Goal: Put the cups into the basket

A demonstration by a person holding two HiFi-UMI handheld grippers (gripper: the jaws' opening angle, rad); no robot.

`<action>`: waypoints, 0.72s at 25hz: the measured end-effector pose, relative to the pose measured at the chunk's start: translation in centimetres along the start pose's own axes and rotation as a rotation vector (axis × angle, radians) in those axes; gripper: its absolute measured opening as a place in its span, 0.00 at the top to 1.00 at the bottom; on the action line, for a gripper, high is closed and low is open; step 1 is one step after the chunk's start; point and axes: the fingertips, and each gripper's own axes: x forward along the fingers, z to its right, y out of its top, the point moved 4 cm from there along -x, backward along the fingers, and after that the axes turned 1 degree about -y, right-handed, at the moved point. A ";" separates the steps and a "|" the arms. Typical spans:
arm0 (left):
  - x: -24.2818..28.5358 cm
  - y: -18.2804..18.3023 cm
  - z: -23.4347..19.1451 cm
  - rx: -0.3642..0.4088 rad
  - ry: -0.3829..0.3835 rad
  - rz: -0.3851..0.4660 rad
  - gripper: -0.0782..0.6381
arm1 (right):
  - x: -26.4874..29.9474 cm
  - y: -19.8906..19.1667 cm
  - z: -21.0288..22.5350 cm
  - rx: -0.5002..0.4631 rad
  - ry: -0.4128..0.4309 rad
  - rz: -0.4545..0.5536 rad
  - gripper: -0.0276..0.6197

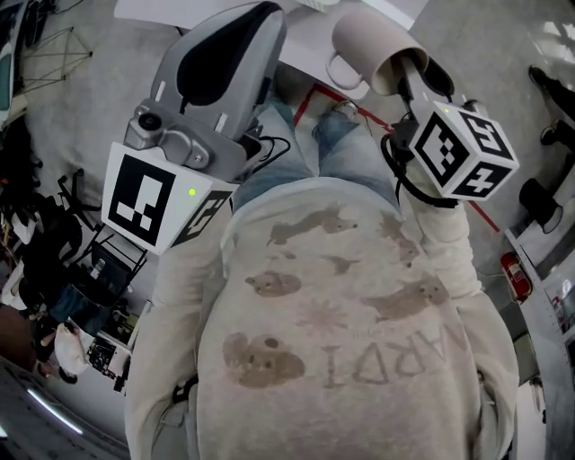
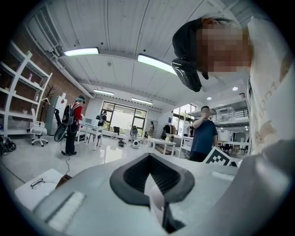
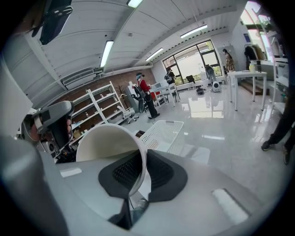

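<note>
My right gripper (image 1: 409, 72) is shut on the rim of a beige cup (image 1: 373, 45), held up in front of my chest with its handle (image 1: 337, 72) toward the left. In the right gripper view the cup's (image 3: 108, 143) wall sits between the dark pads (image 3: 159, 173), its open mouth facing the camera. A white perforated basket (image 3: 163, 136) stands on the floor beyond the cup. My left gripper (image 1: 260, 18) is raised at the left, and its jaws (image 2: 150, 182) look shut with nothing held.
Both grippers point out into a large room. A person in a blue shirt (image 2: 203, 138) stands ahead of the left gripper, and another in red (image 2: 73, 124) is by white tables. Shelves (image 3: 99, 108) line the brick wall. Red tape (image 1: 485, 216) marks the floor.
</note>
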 end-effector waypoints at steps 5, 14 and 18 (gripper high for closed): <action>-1.8 0.5 -4.3 -0.007 -0.048 0.000 0.89 | 1.4 0.7 -2.8 0.034 -0.071 0.046 0.86; -4.2 2.9 -13.3 0.067 -0.241 -0.033 0.89 | 5.9 3.5 -10.3 0.131 -0.202 0.169 0.86; -3.6 3.3 -15.5 0.091 -0.342 -0.017 0.89 | 7.2 4.5 -11.9 0.154 -0.255 0.223 0.86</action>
